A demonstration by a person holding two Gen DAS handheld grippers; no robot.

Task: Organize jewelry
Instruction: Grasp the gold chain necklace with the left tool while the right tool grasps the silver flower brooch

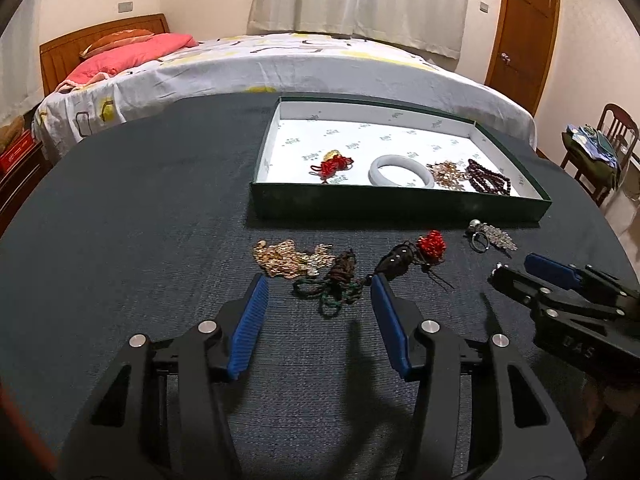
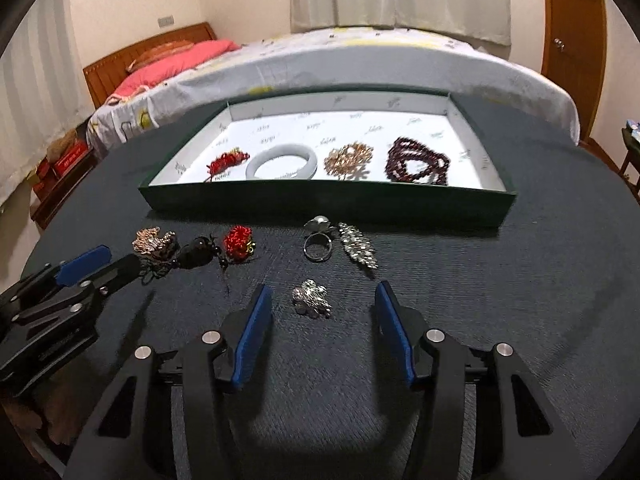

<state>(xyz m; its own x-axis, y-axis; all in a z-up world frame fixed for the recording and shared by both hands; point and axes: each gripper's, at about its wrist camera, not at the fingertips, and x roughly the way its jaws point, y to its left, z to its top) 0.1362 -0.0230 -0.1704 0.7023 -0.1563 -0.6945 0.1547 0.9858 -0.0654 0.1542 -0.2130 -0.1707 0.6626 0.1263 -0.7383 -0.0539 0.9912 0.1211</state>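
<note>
Two sets of blue-padded fingers stand apart, empty: left gripper (image 1: pixel 318 284) around the tangled green-brown cord necklace (image 1: pixel 334 286), right gripper (image 2: pixel 323 294) around the silver flower brooch (image 2: pixel 311 300), both on the dark worktop (image 1: pixel 120 240) short of the green tray (image 1: pixel 400 204). Closing risks snagging neighbouring cords or squirting the brooch away.

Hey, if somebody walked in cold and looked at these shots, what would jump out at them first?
Probably the green tray at the far side of the dark table, its white floor lined with a red tassel, pale bangle, gold cluster and dark bead strand. Then the loose jewelry in front of it, with a silver brooch lying just ahead of the open right gripper.
</note>
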